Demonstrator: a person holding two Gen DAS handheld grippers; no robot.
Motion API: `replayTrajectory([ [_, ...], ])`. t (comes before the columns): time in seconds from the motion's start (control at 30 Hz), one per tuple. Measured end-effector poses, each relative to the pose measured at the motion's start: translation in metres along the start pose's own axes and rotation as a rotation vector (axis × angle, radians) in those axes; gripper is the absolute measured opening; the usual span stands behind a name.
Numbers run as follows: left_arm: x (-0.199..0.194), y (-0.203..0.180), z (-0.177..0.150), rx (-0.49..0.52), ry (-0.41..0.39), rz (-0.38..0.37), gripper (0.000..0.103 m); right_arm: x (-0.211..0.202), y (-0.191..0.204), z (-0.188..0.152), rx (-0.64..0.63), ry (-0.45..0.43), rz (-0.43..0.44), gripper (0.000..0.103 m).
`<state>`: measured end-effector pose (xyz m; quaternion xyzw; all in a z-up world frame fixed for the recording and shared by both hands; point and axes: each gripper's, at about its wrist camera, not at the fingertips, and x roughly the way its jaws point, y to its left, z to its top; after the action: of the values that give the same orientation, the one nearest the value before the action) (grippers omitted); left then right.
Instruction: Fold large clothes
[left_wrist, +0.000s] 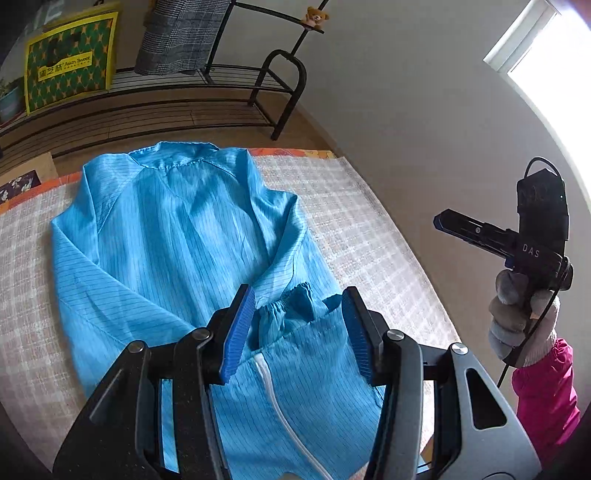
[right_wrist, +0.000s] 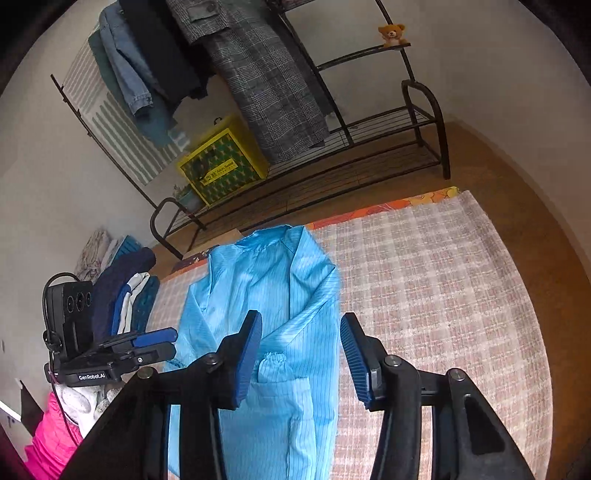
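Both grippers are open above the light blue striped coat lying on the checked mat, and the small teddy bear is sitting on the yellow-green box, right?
Not quite: the small teddy bear sits on the black metal rack's upper shelf, not on the yellow-green box, as the right wrist view shows. Both grippers, left gripper and right gripper, are open above the light blue striped coat on the checked mat.

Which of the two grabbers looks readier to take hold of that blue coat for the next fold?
Probably the left gripper. It sits open right over the blue coat, with the elastic cuff between its pads. The right gripper is also open, but appears higher and off to the coat's side.
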<state>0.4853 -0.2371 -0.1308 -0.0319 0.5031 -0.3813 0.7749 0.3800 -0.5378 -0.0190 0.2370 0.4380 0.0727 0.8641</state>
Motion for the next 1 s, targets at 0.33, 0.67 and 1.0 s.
replayTrajectory([
  [0.33,0.125,0.026,0.022,0.006,0.149,-0.024,0.050,0.171,-0.094,0.012,0.262,0.172,0.258,0.046],
  [0.67,0.120,0.021,0.026,0.052,0.143,-0.045,0.048,0.223,-0.105,0.034,0.384,0.219,0.585,0.046],
  [1.0,0.130,0.016,0.061,0.052,0.090,-0.002,0.034,0.227,-0.105,0.042,0.318,0.235,0.543,0.012],
])
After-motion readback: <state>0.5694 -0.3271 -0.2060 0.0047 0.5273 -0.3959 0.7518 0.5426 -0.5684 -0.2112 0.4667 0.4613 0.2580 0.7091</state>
